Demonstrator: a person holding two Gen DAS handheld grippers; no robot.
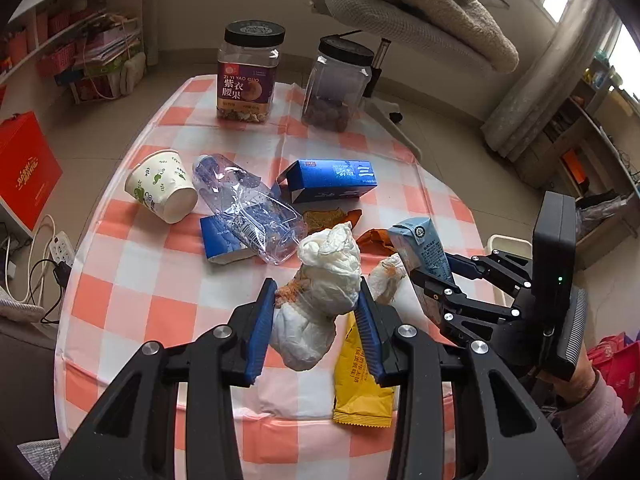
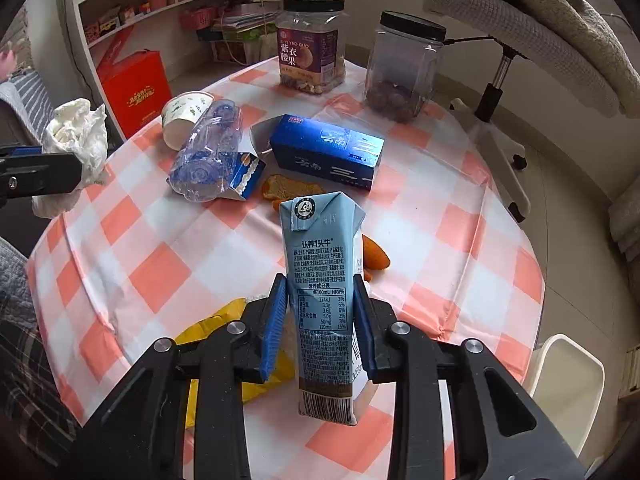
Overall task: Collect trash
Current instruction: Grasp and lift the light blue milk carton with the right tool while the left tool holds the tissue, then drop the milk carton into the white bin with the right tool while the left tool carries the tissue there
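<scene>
My left gripper (image 1: 318,294) is shut on a crumpled white tissue wad (image 1: 326,276), held above the checked table (image 1: 132,280); the wad also shows in the right wrist view (image 2: 78,136). My right gripper (image 2: 320,292) is shut on a light blue milk carton (image 2: 322,280), held upright above the table; the carton also shows in the left wrist view (image 1: 424,252). On the table lie a paper cup (image 1: 162,186), a crushed clear bottle (image 1: 248,208), a blue box (image 1: 332,180), a small blue carton (image 1: 224,238), orange peels (image 1: 328,218), a second tissue (image 1: 386,278) and a yellow wrapper (image 1: 360,384).
Two black-lidded jars (image 1: 248,76) (image 1: 338,86) stand at the table's far side. An office chair with blankets (image 1: 420,12) is behind it. A red box (image 1: 24,176) and a power strip (image 1: 60,246) lie on the floor at left. A white bin (image 2: 572,384) stands at right.
</scene>
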